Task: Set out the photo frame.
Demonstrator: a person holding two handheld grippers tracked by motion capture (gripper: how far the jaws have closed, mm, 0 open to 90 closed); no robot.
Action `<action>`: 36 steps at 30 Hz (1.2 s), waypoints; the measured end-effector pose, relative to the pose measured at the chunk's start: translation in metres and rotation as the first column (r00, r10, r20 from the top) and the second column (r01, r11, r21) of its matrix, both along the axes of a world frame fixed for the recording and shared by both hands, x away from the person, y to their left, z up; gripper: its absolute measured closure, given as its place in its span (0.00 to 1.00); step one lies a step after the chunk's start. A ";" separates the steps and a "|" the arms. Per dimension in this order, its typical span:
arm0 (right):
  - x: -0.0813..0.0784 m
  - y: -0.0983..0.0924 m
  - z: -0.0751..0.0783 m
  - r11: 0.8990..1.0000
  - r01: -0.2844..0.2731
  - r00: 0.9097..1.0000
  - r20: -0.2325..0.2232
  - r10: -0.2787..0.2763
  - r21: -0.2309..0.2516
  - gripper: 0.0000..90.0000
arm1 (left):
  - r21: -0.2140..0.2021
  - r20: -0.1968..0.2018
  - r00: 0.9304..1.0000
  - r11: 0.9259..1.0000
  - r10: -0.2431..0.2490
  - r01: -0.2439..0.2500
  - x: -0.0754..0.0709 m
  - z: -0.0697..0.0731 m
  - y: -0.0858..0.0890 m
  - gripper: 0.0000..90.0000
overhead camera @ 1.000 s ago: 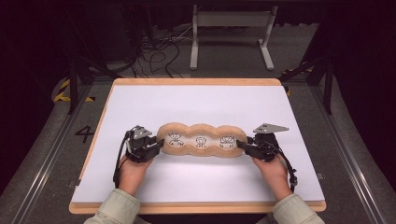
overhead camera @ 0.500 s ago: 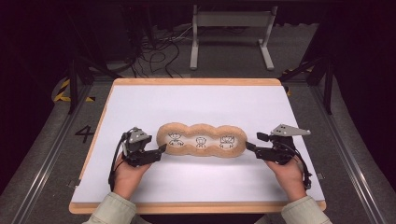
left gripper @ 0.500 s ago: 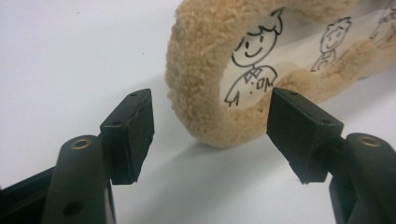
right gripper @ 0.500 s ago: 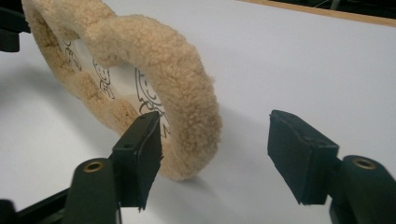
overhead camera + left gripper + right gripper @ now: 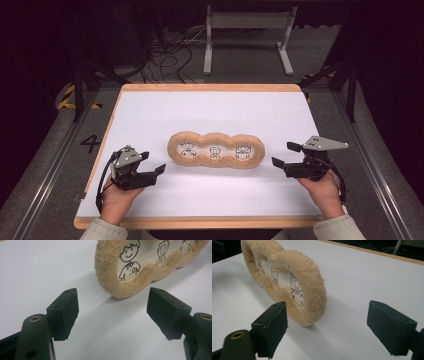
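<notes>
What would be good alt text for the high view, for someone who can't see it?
A fuzzy tan three-window photo frame with cartoon figure drawings lies mid-table on a white sheet, touched by neither gripper. The left gripper and right gripper, each held in a hand, flank it, jaws open and apart from its ends.

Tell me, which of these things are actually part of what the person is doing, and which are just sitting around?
Part of the job:
- fuzzy tan three-window frame with cartoon drawings, standing on the white table
- left gripper, jaws just opened, nothing between them
- right gripper, likewise opened and off the frame

Just lying about:
- grey metal stand beyond the table
- black cables on the floor
</notes>
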State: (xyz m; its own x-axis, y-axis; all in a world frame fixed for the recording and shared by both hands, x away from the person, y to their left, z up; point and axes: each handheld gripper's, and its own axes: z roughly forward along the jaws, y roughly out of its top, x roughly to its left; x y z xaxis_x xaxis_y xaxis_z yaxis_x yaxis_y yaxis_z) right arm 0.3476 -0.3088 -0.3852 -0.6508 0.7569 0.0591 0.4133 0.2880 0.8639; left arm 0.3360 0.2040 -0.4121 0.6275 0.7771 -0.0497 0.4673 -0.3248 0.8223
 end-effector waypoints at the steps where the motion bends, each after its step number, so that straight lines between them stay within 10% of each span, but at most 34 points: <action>1: -0.001 -0.002 0.000 1.000 -0.002 1.000 0.000 0.002 -0.001 0.16 | -0.005 -0.008 1.000 1.000 0.004 -0.004 -0.001 -0.001 0.003 0.28; 25: -0.007 -0.037 -0.024 0.997 -0.053 0.999 0.002 0.053 0.061 0.02 | -0.145 -0.064 0.993 0.984 0.098 -0.107 -0.001 -0.037 0.062 0.21; 36: -0.006 -0.039 -0.052 0.998 -0.042 0.999 0.010 0.041 0.049 0.00 | -0.113 -0.030 0.993 0.987 0.110 -0.113 0.003 -0.048 0.059 0.21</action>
